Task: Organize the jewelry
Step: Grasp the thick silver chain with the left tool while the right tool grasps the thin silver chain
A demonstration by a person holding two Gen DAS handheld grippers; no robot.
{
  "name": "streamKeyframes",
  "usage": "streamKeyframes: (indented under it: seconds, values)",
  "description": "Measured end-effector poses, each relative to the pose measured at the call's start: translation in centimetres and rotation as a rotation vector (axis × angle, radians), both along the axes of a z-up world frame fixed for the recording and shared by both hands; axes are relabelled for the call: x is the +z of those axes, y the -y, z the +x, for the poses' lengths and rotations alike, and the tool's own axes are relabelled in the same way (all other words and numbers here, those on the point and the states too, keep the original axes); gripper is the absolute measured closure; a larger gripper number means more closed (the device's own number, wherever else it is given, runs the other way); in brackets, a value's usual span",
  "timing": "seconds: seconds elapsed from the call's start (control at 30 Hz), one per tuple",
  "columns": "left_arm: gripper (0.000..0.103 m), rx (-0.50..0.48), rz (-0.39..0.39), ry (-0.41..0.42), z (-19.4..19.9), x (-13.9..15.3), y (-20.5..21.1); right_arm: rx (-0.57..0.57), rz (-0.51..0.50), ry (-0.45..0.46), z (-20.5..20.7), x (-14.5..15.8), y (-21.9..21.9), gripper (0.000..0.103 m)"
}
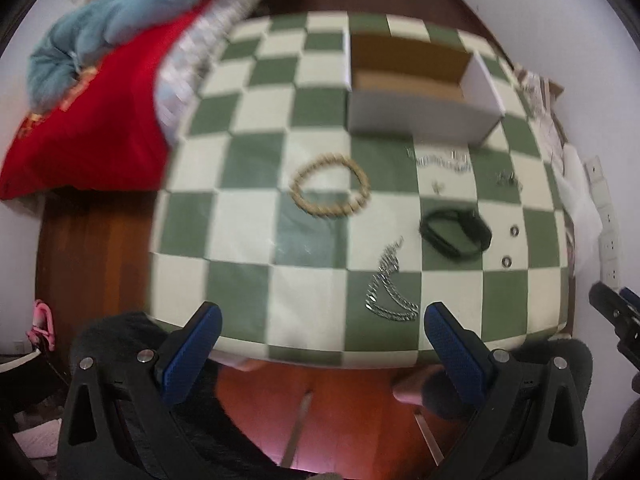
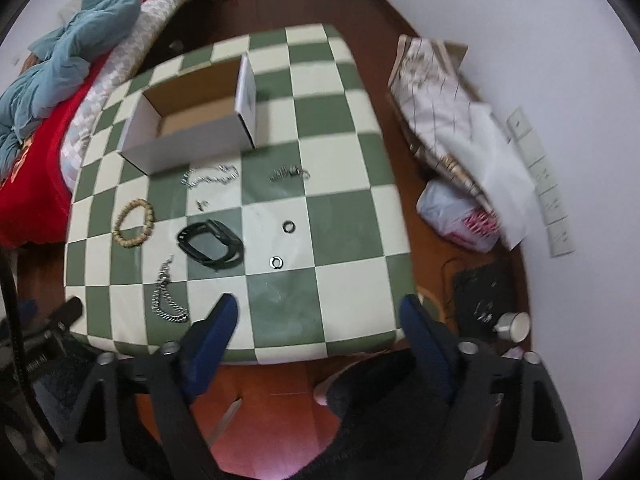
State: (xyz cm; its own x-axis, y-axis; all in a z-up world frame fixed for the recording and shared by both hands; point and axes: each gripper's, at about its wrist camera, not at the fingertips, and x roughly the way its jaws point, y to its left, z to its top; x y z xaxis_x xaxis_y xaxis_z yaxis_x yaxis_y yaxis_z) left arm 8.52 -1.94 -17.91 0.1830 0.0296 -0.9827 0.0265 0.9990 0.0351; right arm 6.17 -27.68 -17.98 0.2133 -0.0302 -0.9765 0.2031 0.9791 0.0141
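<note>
On the green-and-white checkered table (image 1: 248,280) (image 2: 352,220) lie a tan beaded bracelet (image 1: 330,190) (image 2: 134,222), a black band (image 1: 456,232) (image 2: 210,244), a silver chain (image 1: 386,290) (image 2: 166,298), a second silver chain (image 1: 440,159) (image 2: 210,176), a small silver cluster (image 1: 509,179) (image 2: 289,174), a tiny silver piece (image 1: 438,187) (image 2: 202,203) and two small rings (image 1: 515,231) (image 2: 289,227), (image 1: 507,261) (image 2: 276,262). An open white cardboard box (image 1: 420,84) (image 2: 192,120) stands behind them. My left gripper (image 1: 320,334) and right gripper (image 2: 320,320) are open, empty, above the near edge.
A bed with a red cover (image 1: 92,128) (image 2: 32,176) and a teal blanket (image 1: 112,12) (image 2: 60,68) lies at the left. Bags (image 2: 460,148) and a black device (image 2: 486,296) lie on the wooden floor at the right, by the white wall.
</note>
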Motion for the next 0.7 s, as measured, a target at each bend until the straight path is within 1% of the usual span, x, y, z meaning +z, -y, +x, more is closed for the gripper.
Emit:
streamKeyframes:
  seconds: [0.1, 0.13, 0.2, 0.23, 0.27, 0.3, 0.33, 0.37, 0.43, 0.47, 0.5, 0.57, 0.6, 0.63, 0.7]
  values:
    - [0.001, -0.005, -0.031, -0.057, 0.9, -2.8, 1.1, -0.021, 0.027, -0.029, 0.8, -2.6, 0.8, 0.026]
    - [0.004, -0.004, -0.039, -0.074, 1.1, -3.6, 1.3, -0.026, 0.043, -0.033, 1.2, -3.2, 1.0, 0.026]
    - [0.020, 0.001, -0.051, -0.124, 1.7, -5.7, 1.8, -0.033, 0.048, -0.049, 1.9, -4.3, 1.4, 0.026]
    - [0.025, 0.004, -0.058, -0.142, 1.9, -6.4, 2.1, -0.034, 0.053, -0.052, 2.3, -4.8, 1.6, 0.026]
    - [0.031, 0.009, -0.056, -0.159, 2.1, -7.3, 2.3, -0.036, 0.055, -0.059, 2.7, -5.2, 1.6, 0.026]
    - [0.032, 0.011, -0.057, -0.169, 2.2, -7.9, 2.5, -0.036, 0.056, -0.066, 3.2, -5.6, 1.8, 0.026]
    - [0.035, 0.013, -0.065, -0.175, 2.3, -8.2, 2.5, -0.035, 0.056, -0.069, 3.5, -5.9, 1.8, 0.026]
    - [0.042, 0.018, -0.063, -0.179, 2.4, -8.5, 2.6, -0.035, 0.055, -0.073, 3.8, -6.2, 1.9, 0.026]
    - [0.049, 0.024, -0.069, -0.186, 2.4, -8.9, 2.6, -0.029, 0.051, -0.076, 4.6, -6.6, 2.0, 0.026]
    - [0.058, 0.023, -0.072, -0.185, 2.3, -8.9, 2.7, -0.027, 0.049, -0.078, 5.0, -6.8, 2.1, 0.026]
    - [0.064, 0.020, -0.071, -0.182, 2.3, -9.0, 2.7, -0.024, 0.051, -0.080, 5.4, -7.0, 2.2, 0.026]
    - [0.074, 0.006, -0.058, -0.163, 2.2, -8.7, 3.0, -0.022, 0.053, -0.081, 6.0, -7.3, 2.5, 0.026]
    - [0.083, 0.001, -0.058, -0.153, 2.1, -8.6, 3.0, -0.021, 0.050, -0.082, 6.4, -7.6, 2.5, 0.026]
    - [0.089, 0.001, -0.057, -0.140, 2.1, -8.4, 2.9, -0.019, 0.047, -0.083, 6.9, -7.8, 2.6, 0.026]
    - [0.090, 0.005, -0.060, -0.125, 2.0, -8.1, 2.7, -0.018, 0.046, -0.081, 7.6, -8.3, 2.8, 0.026]
